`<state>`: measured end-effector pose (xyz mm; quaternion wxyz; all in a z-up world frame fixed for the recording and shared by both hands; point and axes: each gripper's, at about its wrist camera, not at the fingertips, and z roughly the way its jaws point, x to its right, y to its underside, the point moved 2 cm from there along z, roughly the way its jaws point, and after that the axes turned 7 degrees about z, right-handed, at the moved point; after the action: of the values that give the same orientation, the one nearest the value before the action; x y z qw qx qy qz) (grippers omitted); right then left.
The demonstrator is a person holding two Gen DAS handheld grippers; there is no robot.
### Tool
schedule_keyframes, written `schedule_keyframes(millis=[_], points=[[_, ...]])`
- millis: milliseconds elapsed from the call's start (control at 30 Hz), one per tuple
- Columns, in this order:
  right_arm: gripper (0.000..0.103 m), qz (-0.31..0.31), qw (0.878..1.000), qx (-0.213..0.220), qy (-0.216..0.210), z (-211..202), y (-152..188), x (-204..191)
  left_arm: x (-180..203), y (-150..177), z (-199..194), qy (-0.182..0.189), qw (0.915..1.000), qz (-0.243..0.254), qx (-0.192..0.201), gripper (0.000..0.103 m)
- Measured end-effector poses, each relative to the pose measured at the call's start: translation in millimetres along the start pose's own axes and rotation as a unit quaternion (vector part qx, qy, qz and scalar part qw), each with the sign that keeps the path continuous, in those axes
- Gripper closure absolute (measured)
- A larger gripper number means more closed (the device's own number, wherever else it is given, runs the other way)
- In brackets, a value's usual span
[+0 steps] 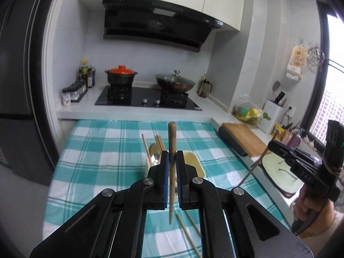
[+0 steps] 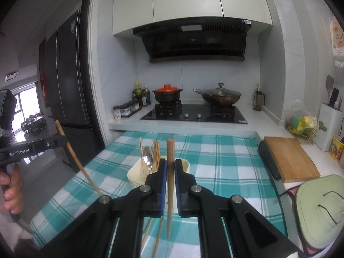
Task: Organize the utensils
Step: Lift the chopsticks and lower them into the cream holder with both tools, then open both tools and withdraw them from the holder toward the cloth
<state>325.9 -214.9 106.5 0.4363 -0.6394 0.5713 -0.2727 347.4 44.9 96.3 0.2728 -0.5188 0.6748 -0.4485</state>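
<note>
Spoon, chopsticks in holder

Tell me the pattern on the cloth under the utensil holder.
Teal-and-white check tablecloth, clearest in the right wrist view.

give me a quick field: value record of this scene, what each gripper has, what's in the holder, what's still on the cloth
left gripper: shut on a wooden chopstick, held roughly upright
right gripper: shut on a second chopstick, also roughly upright
utensil holder: cream, on the checked tablecloth, ahead of both grippers
in holder: chopsticks and a metal spoon
loose on cloth: two chopsticks near the grippers
behind: stove with two lidded pots
</note>
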Motion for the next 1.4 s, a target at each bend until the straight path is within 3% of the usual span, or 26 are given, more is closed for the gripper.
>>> schedule_keyframes(millis=[200, 333, 467, 767, 900, 967, 1033, 1100, 1233, 1400], points=[[0.096, 0.006, 0.999, 0.034, -0.009, 33.2, -64.1, -9.8, -16.4, -49.4, 23.2, -0.018, 0.9992, -0.020, 0.029, 0.098], [0.096, 0.005, 0.999, 0.042, -0.007, 68.5, -83.0, -12.6, -20.7, -63.4, 56.2, -0.024, 0.9987, -0.032, 0.032, 0.098], [0.096, -0.008, 1.000, 0.024, 0.004, 108.6, -73.3, -13.6, -20.8, -55.0, 101.7, -0.028, 0.9988, -0.040, 0.007, 0.098], [0.096, -0.007, 0.991, -0.134, 0.021, 209.8, -9.1, 3.7, -23.8, -2.3, 196.8, -0.034, 0.9933, -0.045, -0.101, 0.099], [0.095, 0.000, 0.988, -0.150, 0.024, 228.0, 1.6, 7.5, -26.6, 6.8, 216.3, -0.038, 0.9903, -0.051, -0.123, 0.098], [0.092, 0.010, 0.989, -0.147, 0.026, 232.3, -0.9, 9.6, -28.7, 5.9, 217.4, -0.040, 0.9896, -0.054, -0.127, 0.092], [0.086, 0.024, 0.989, -0.140, 0.028, 230.3, -7.0, 10.6, -31.7, 0.4, 207.4, -0.038, 0.9900, -0.061, -0.122, 0.063], [0.079, 0.039, 0.991, -0.123, 0.023, 218.1, -17.4, 11.4, -34.9, -7.0, 185.8, -0.035, 0.9925, -0.065, -0.098, 0.045], [0.076, 0.036, 0.996, -0.082, 0.013, 174.1, -39.9, 7.9, -36.0, -10.3, 134.7, -0.032, 0.9950, -0.039, -0.087, 0.031], [0.060, 0.021, 0.998, -0.056, -0.007, 102.2, -35.3, 7.6, -26.3, 33.7, 68.3, -0.026, 0.9936, 0.003, -0.109, 0.014]])
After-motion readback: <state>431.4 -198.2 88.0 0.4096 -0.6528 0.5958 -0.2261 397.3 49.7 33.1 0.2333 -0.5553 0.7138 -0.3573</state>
